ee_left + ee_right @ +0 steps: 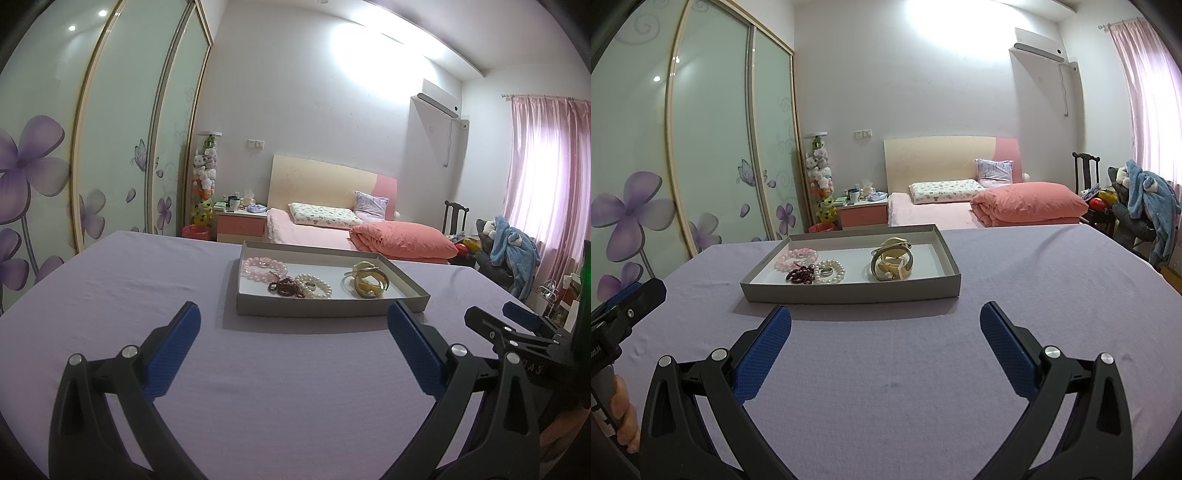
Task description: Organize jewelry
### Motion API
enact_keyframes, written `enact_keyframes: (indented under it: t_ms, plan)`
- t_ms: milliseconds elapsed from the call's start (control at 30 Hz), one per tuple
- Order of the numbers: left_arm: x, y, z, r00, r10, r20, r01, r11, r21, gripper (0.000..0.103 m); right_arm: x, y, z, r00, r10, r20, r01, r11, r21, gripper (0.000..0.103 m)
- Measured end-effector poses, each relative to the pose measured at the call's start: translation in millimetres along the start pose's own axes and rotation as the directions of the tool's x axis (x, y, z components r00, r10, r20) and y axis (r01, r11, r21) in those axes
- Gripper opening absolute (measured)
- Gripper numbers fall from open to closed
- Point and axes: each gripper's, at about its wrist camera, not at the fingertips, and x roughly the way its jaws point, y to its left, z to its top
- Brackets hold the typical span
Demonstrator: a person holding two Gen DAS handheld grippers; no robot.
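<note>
Left gripper [293, 347] and right gripper [885, 345]: both spread wide, empty, low in frame over lilac cloth [886, 369]. Jewelry all sits in grey tray [849, 293], centre frame. Advice: approach watch [891, 260] from above; avoid snagging beads.

Wall glare, perhaps ceiling-lit, fisheye-bent edges, soft shadows

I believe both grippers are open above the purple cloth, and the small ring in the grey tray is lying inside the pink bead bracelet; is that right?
Not quite: the ring lies inside the white pearl bracelet, not the pink bead bracelet, as the right wrist view shows. The rest holds: the left gripper and right gripper are both open above the purple cloth, short of the grey tray.
</note>
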Motion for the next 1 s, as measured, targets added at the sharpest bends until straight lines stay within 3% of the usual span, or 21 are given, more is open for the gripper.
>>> enact_keyframes:
  t_ms: [1000]
  plan:
    - [0.9, 3.3, 2.5, 1.0, 0.009, 0.001, -0.009, 1.0, -0.014, 0.099, 0.6, 6.0, -1.0, 1.0, -0.001, 0.0, 0.001, 1.0, 0.003, 0.101]
